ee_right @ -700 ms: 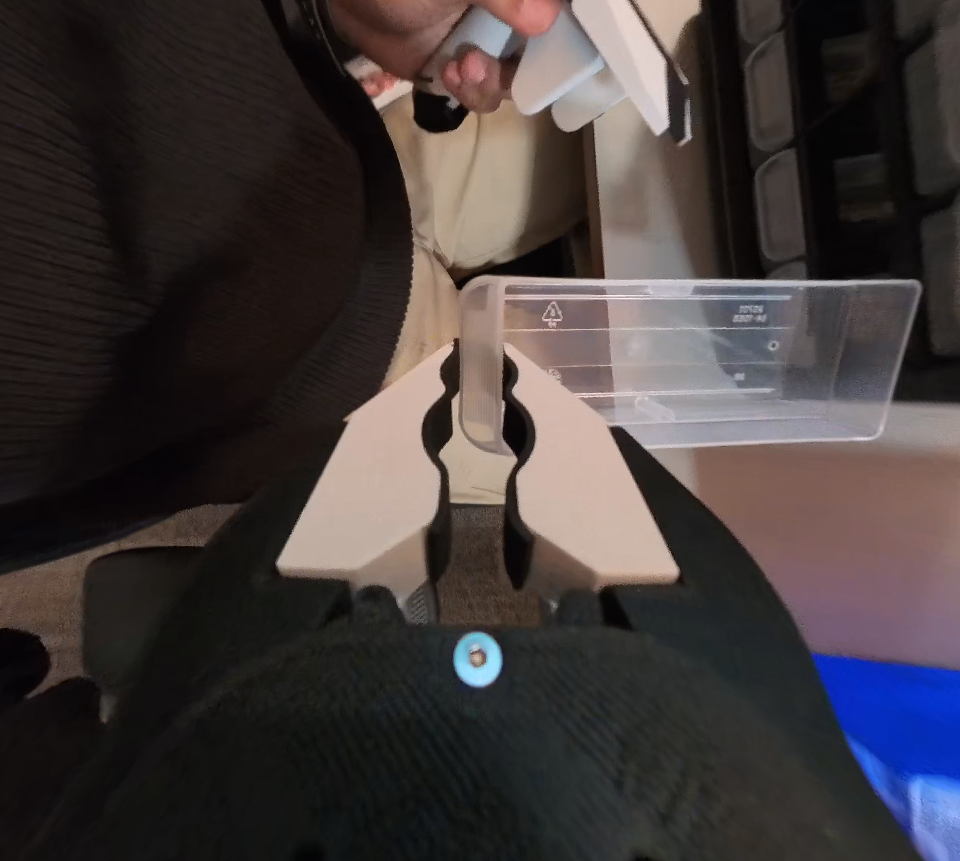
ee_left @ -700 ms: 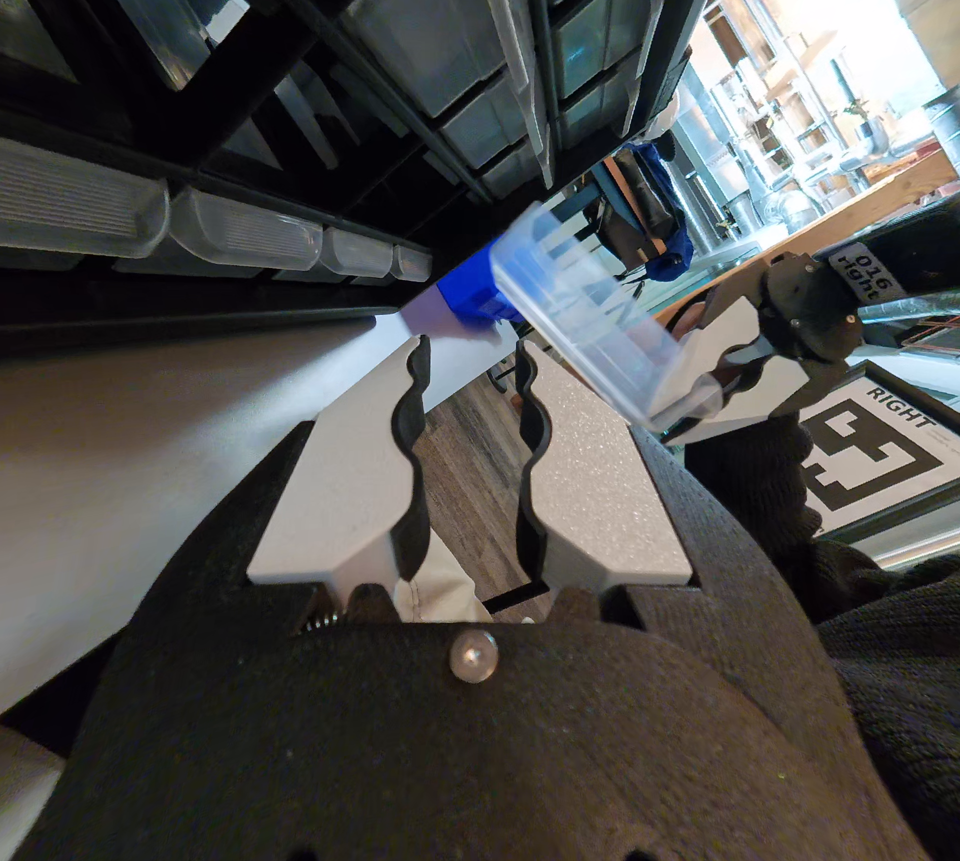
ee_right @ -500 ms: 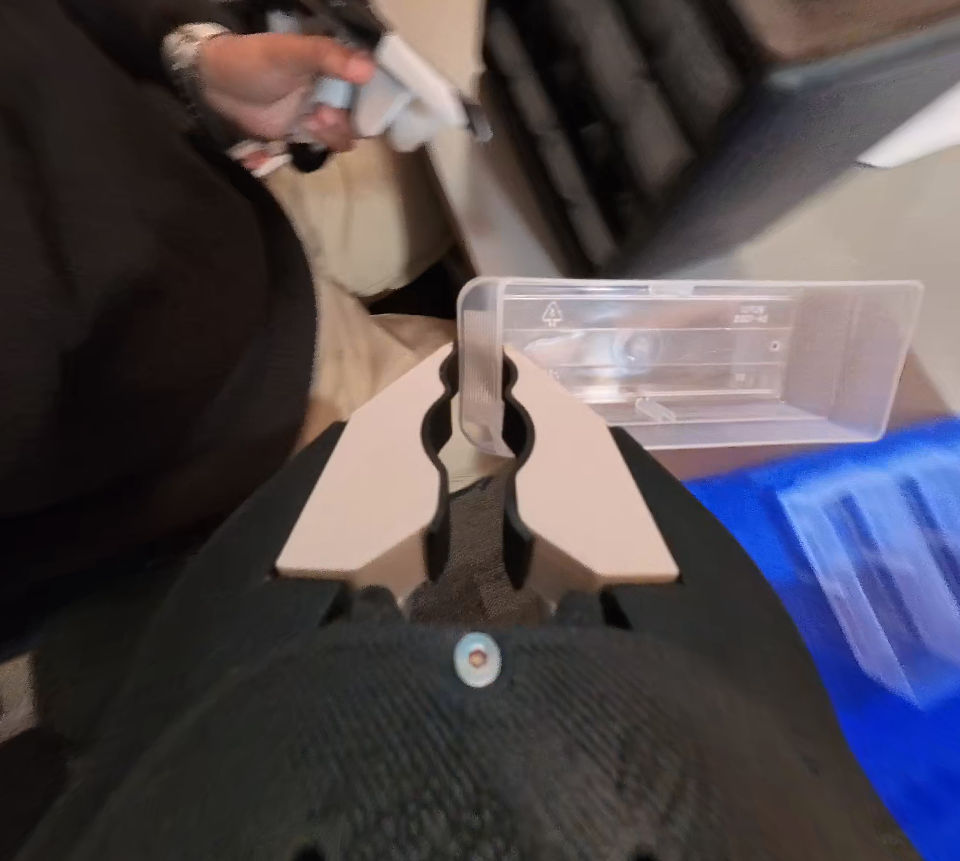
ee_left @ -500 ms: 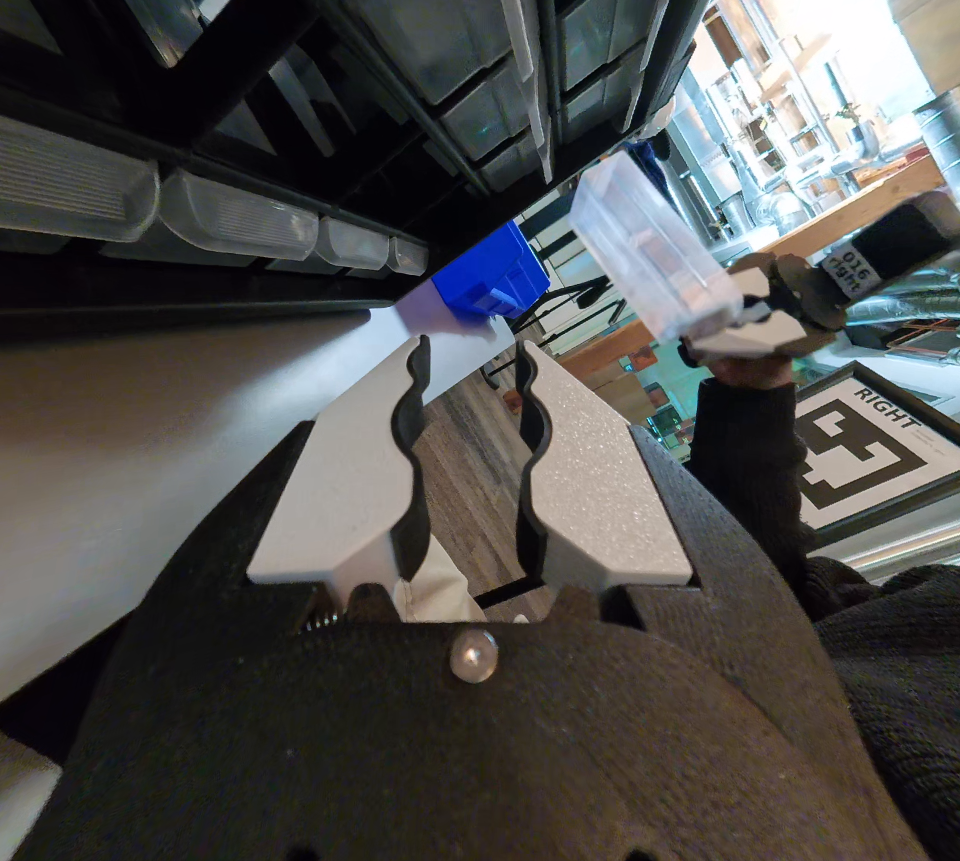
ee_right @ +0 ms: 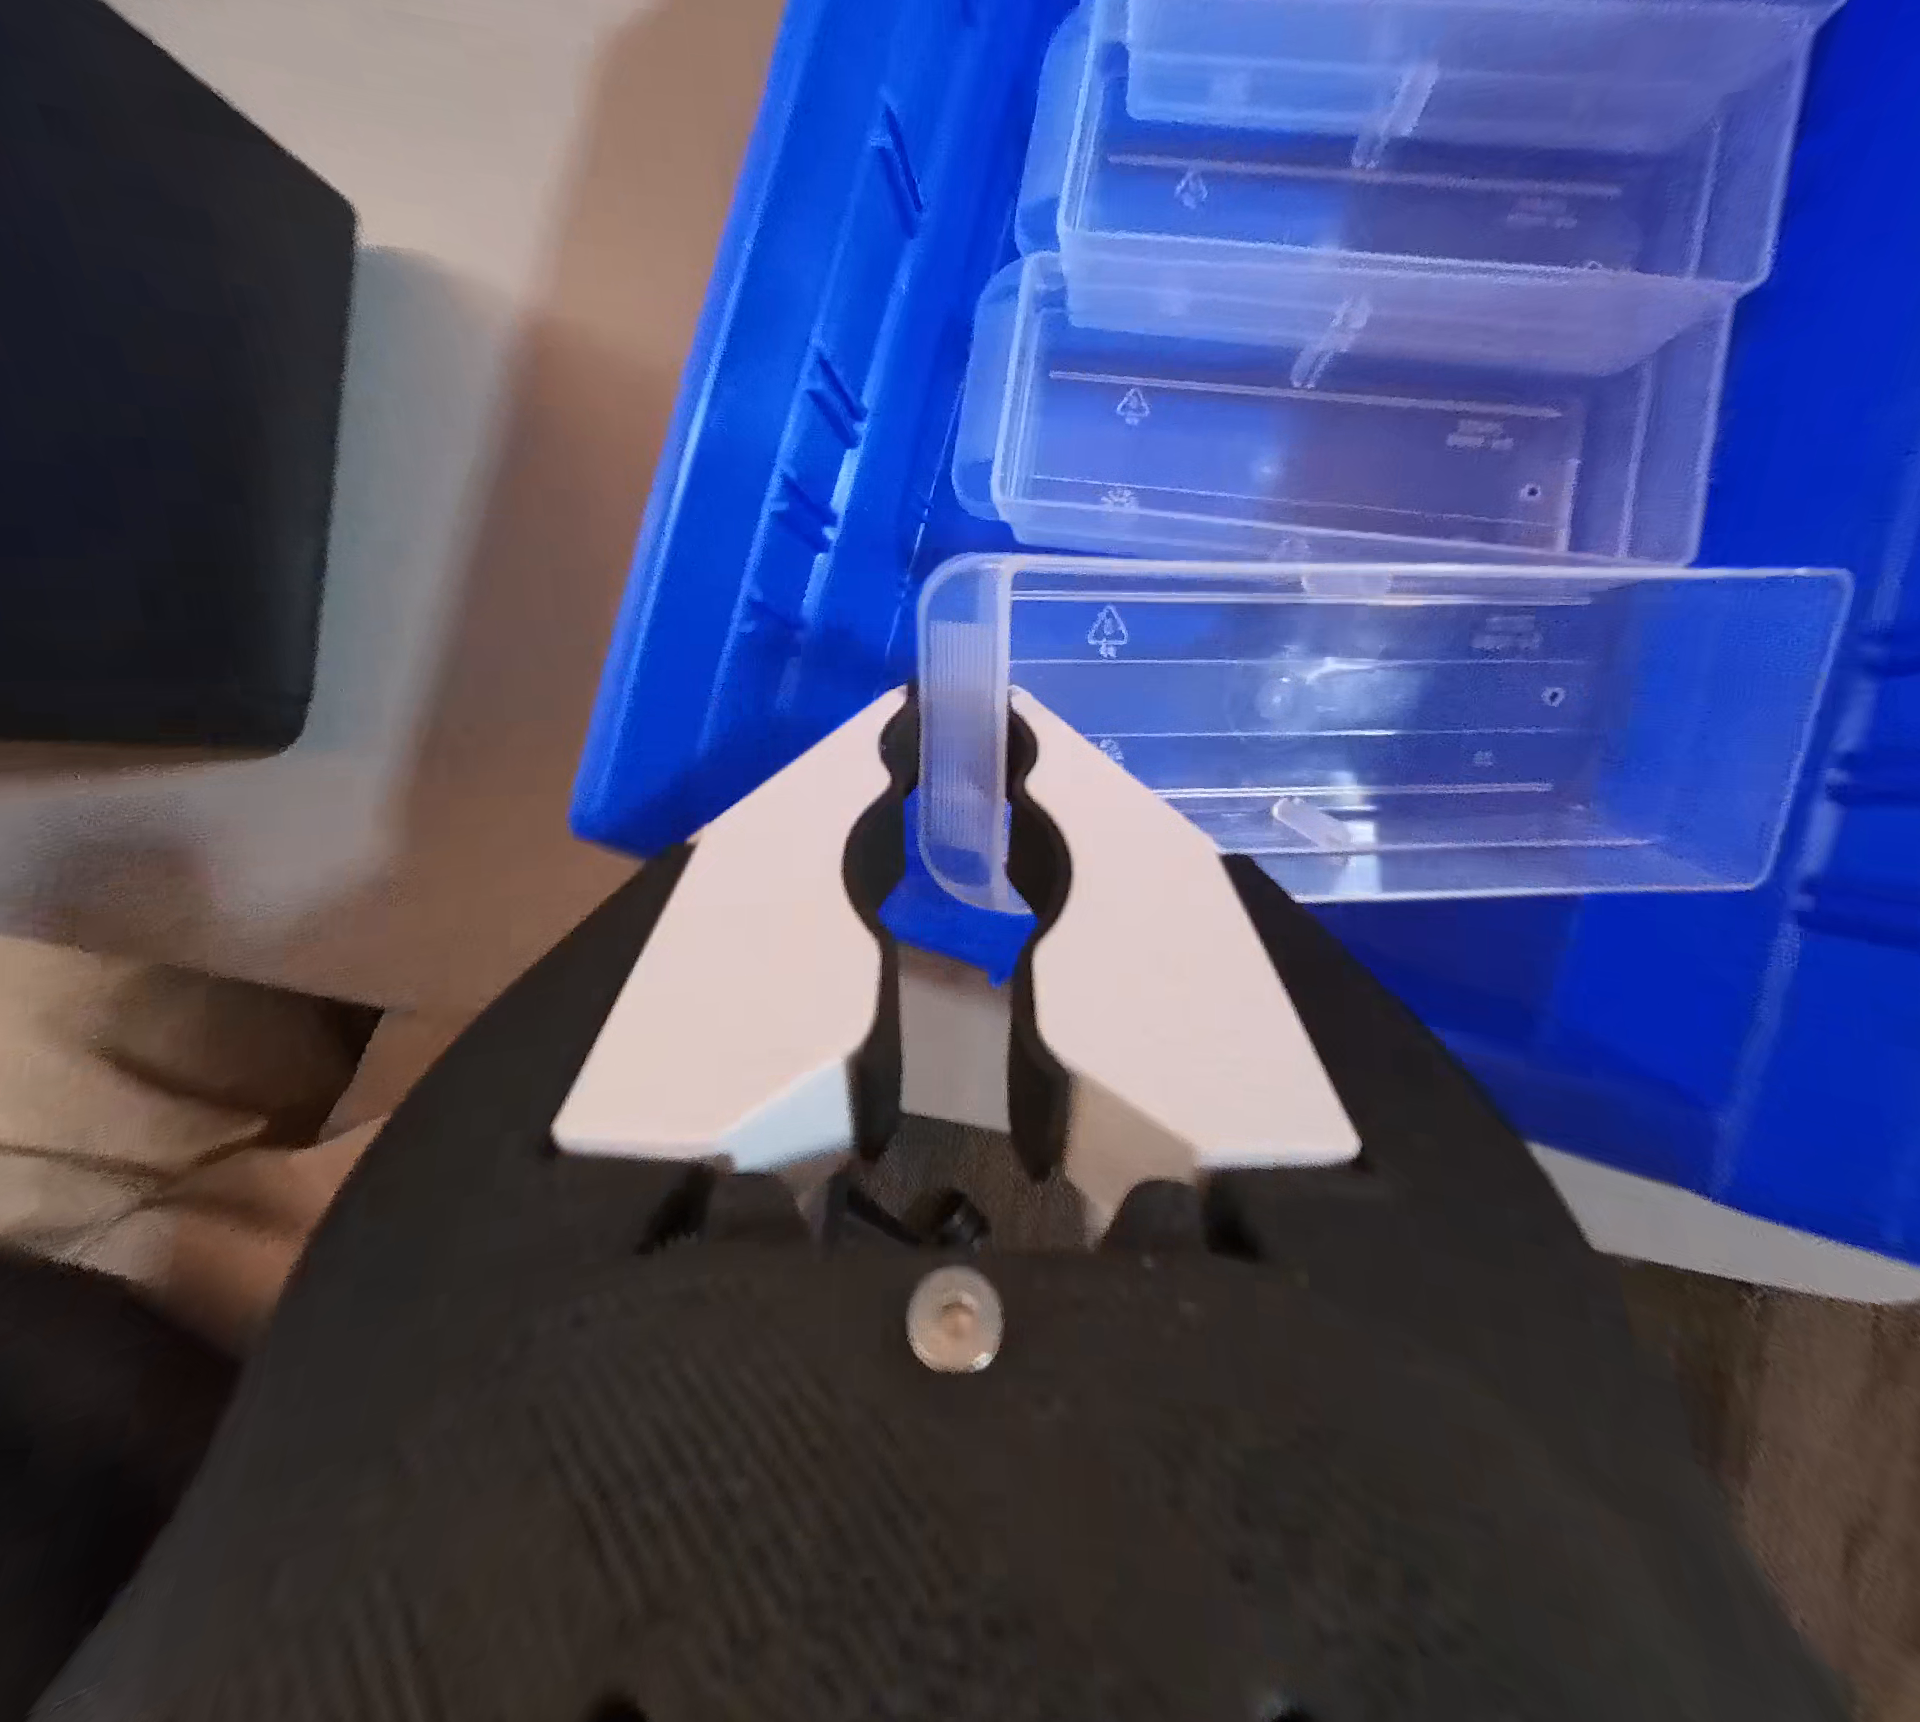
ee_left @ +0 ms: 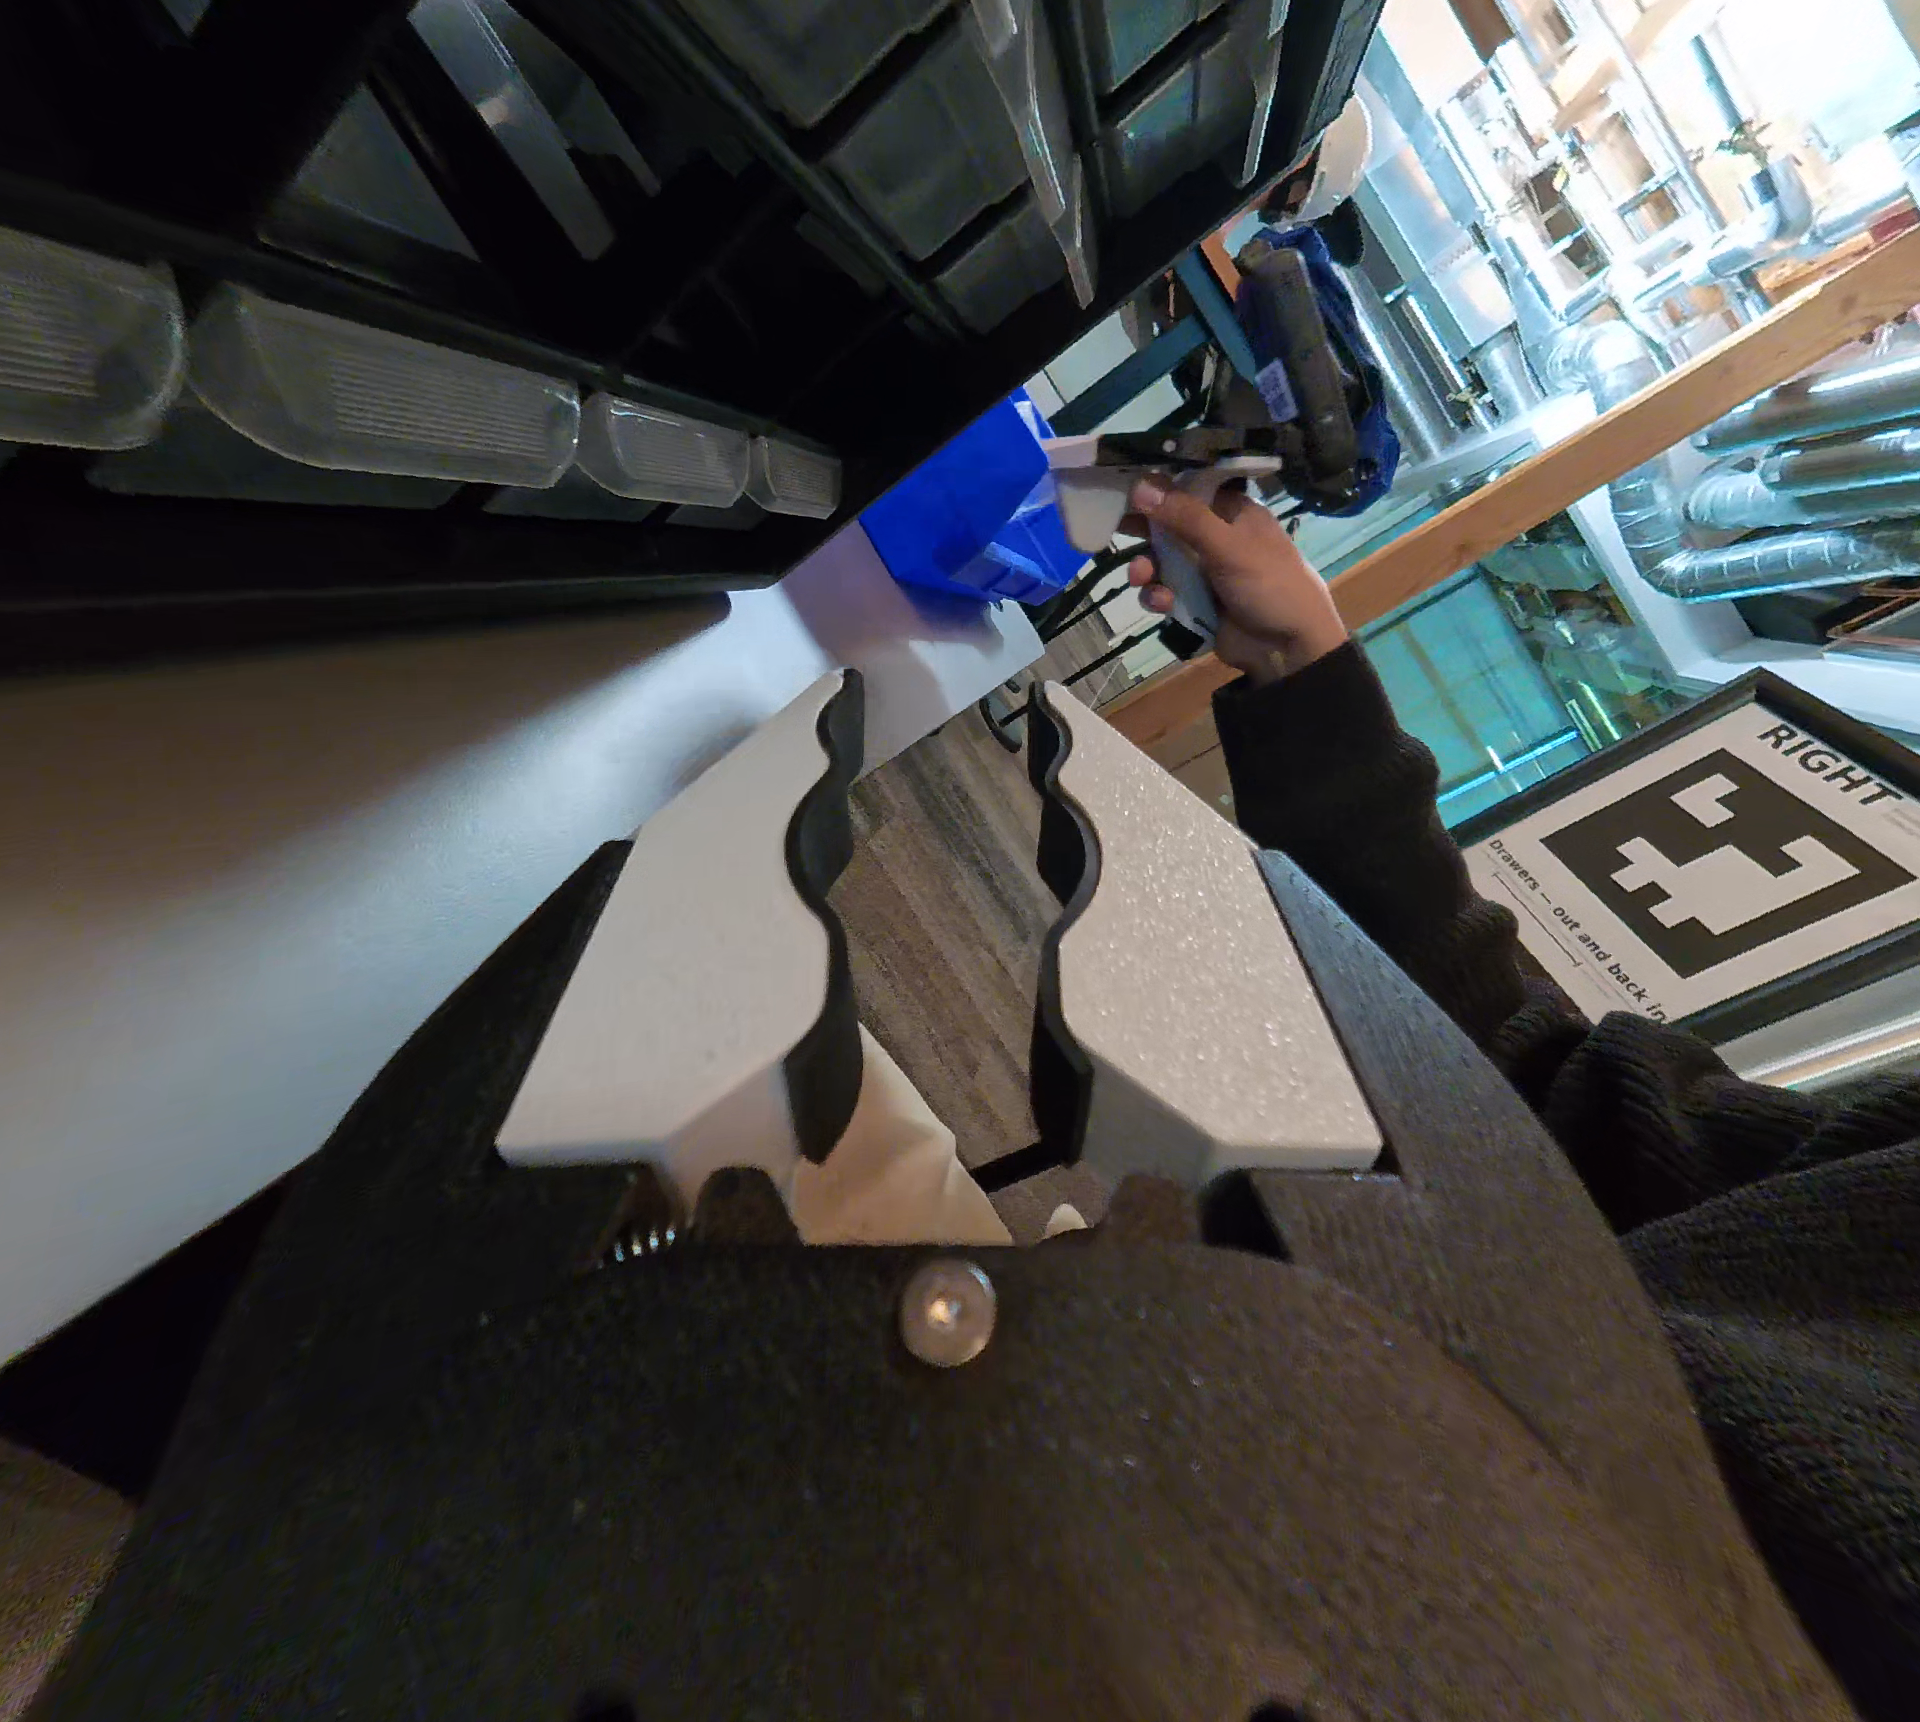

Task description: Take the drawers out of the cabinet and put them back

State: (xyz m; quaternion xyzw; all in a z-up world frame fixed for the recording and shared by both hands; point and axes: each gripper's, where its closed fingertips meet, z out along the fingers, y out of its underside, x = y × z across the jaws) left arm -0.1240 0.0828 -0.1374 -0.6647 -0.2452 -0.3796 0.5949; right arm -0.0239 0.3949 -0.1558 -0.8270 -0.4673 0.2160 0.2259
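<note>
My right gripper [ee_right: 961, 716] is shut on the front handle of a clear plastic drawer [ee_right: 1403, 737] and holds it over a blue bin [ee_right: 748, 384]. Three other clear drawers [ee_right: 1299, 425] lie stacked in the bin. In the left wrist view the black drawer cabinet [ee_left: 727, 114] fills the upper left, with clear drawers in some slots and other slots dark. My left gripper [ee_left: 940, 716] is open and empty, near the white table's edge [ee_left: 312, 841]. The right gripper [ee_left: 1101, 477] also shows there, at the blue bin [ee_left: 956, 488], held by a hand.
A corner of the black cabinet [ee_right: 156, 425] stands left of the bin. A framed marker sign [ee_left: 1714, 851] stands at the right in the left wrist view. Wooden floor [ee_left: 935, 945] lies beyond the table's edge. A dark sleeve [ee_left: 1403, 841] crosses the right side.
My right gripper has carried the clear drawer away from the cabinet front and over to the blue bin. My left gripper has stayed open in place.
</note>
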